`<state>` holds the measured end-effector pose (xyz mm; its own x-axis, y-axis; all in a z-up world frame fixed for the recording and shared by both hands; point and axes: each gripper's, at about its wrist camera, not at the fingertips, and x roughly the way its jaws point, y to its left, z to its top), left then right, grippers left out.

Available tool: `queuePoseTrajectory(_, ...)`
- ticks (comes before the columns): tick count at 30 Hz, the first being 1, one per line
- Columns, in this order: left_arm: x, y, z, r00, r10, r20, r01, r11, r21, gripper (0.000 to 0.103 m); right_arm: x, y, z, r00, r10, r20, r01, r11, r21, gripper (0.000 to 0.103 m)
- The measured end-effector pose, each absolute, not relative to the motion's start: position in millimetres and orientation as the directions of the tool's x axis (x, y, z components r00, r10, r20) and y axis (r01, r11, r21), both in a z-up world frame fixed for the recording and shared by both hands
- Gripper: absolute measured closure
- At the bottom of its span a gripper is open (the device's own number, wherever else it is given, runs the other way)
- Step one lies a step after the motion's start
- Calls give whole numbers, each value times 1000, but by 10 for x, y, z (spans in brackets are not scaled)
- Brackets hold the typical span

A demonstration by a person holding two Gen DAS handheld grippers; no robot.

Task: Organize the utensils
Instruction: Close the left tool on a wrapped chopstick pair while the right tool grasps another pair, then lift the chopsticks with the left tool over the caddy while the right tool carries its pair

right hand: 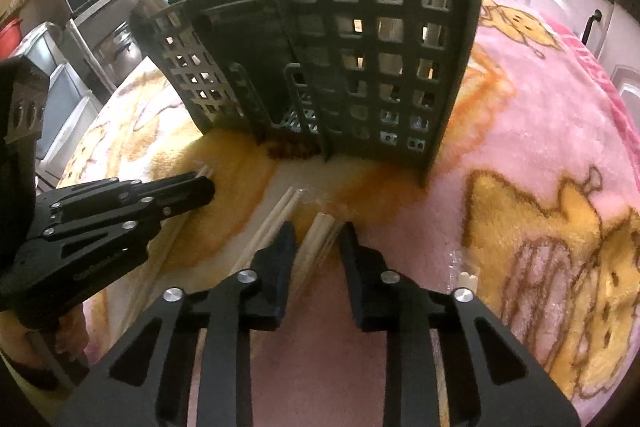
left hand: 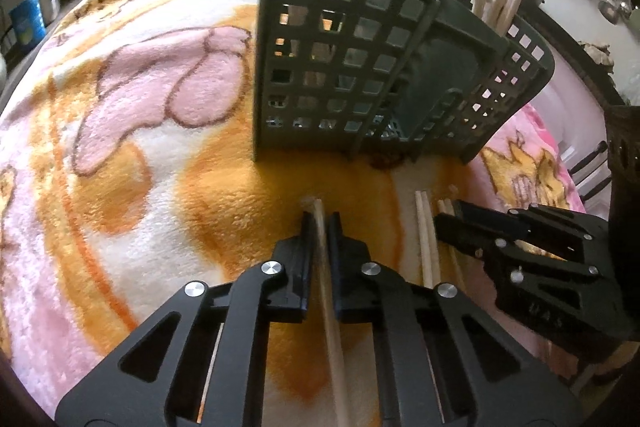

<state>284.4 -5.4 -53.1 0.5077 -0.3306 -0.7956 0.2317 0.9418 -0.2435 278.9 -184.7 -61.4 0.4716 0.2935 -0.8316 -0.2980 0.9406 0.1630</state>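
A thin pale wooden chopstick [left hand: 320,227] lies on the fluffy pink and orange blanket [left hand: 140,131], just in front of the dark green plastic basket with square holes [left hand: 344,67]. The left gripper [left hand: 319,223] pinches this chopstick. The right gripper [right hand: 318,239] has its fingers partly spread around two more pale chopsticks [right hand: 322,227], not squeezing them. More chopsticks stand in the basket.

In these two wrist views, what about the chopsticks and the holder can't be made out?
- Left wrist view: the chopstick in the left gripper is cut off by the bottom edge.
- Right wrist view: the chopsticks between the right gripper's fingers; pad contact is unclear, and the gripper body hides their lower ends.
- Both views: the holder hides the lower ends of its upright sticks, so no count.
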Motion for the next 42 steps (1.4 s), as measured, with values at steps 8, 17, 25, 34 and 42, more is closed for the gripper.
queuePoseTrajectory(8,2751,55,-436,532,-344,-774,223,938,-264,101,2761,-1860,-523,465,355,-811,-312,923,225,94)
queuePoseTrajectory(17,2598,160,-135,595,-368,-715,231,930,-287,102,2565,-1878,-158,512,440,-738,-382,886,263,97)
queuePoseTrajectory(25,2436,147,246,657,-381,-650,262,924,-277,102,2345,-1968,246,582,478,-658,-424,869,256,97)
queuePoseTrajectory(34,2343,101,666,717,-397,-573,294,918,-268,102,2227,-2156,641,656,504,-562,-450,859,245,97)
queuePoseTrajectory(42,2280,109,1038,764,-379,-522,297,925,-237,102,2160,-2206,944,710,525,-470,-481,848,222,97)
